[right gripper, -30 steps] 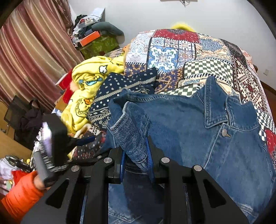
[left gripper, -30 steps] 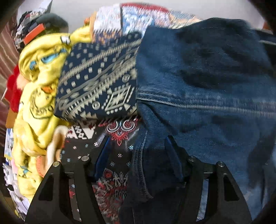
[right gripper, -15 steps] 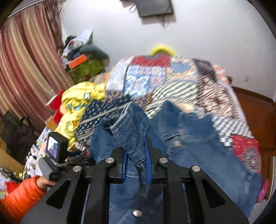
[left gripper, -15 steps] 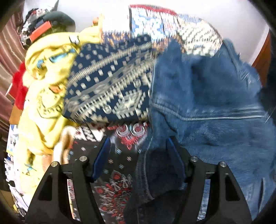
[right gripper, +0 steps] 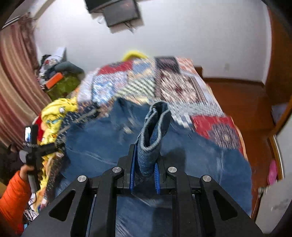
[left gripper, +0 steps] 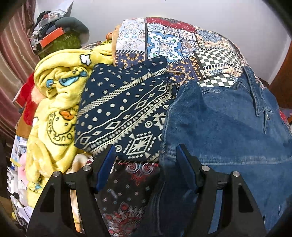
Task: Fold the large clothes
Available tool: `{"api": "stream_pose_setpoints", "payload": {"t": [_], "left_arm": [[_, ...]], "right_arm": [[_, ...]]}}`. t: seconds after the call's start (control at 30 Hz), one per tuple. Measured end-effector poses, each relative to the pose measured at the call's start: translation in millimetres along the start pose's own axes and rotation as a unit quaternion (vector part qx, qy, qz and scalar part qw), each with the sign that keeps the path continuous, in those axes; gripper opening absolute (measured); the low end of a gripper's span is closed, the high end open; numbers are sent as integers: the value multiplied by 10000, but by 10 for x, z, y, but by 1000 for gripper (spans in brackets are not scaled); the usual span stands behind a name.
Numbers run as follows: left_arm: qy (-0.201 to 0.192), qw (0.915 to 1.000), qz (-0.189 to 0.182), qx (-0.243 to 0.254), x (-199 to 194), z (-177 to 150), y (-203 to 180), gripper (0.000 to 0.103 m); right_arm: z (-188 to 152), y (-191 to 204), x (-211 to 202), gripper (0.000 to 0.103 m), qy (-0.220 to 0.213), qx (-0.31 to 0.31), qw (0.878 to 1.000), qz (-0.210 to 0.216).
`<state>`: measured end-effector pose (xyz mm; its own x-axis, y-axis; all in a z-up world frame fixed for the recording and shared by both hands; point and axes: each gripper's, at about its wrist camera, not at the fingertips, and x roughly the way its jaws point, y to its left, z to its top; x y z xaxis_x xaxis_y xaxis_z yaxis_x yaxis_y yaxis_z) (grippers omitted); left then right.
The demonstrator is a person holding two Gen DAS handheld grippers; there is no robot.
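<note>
The right gripper [right gripper: 144, 175] has been lifting higher above the bed [right gripper: 182, 87], its fingers pinching the denim jacket [right gripper: 200, 164] cuff. The left gripper [left gripper: 146, 160] is hovering at the jacket's left edge, fingers spread.

A home bedroom: patchwork-quilted bed [left gripper: 182, 45], striped curtains [right gripper: 12, 76], wall-mounted television [right gripper: 118, 11], wooden floor [right gripper: 237, 94].

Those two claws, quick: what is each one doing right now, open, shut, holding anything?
Left claw: open, holding nothing.
Right claw: shut on the blue denim jacket's cuff.
</note>
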<state>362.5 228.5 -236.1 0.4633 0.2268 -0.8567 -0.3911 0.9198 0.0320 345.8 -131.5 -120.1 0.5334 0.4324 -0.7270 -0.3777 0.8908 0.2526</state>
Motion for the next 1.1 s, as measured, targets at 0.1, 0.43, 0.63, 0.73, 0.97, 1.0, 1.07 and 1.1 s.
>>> {"api": "stream_pose_setpoints", "payload": {"t": [0.1,0.43,0.63,0.73,0.97,1.0,1.07,1.1], "left_arm": [[40,10000,46,-44,71,16,-34,68],[-82,9991,407,-13,195,174,-8,78],[-171,9988,450,-68,72,244,42,78],[-268,9992,309,25,-90,234,2,78],[-587,9962,-85,640,-587,160,-347,78],[-644,9950,-169,749,-668,144,-425,78],[-720,9922,-360,956,-808,105,-593,78],[-739,9910,-443,1024,-859,87,-663,78]], "right_arm": [[-205,-232,111,15,247,284,9992,-93],[-772,-661,352,15,1002,800,9911,-350],[-825,-757,216,39,915,822,9898,-722],[-827,-849,141,49,1035,810,9857,-1052],[-781,-1158,-271,58,712,1283,9827,-1133],[-771,-1209,-333,61,627,1368,9820,-1140],[-776,-1329,-498,65,422,1581,9796,-1162],[-789,-1390,-579,66,333,1671,9785,-1166]]}}
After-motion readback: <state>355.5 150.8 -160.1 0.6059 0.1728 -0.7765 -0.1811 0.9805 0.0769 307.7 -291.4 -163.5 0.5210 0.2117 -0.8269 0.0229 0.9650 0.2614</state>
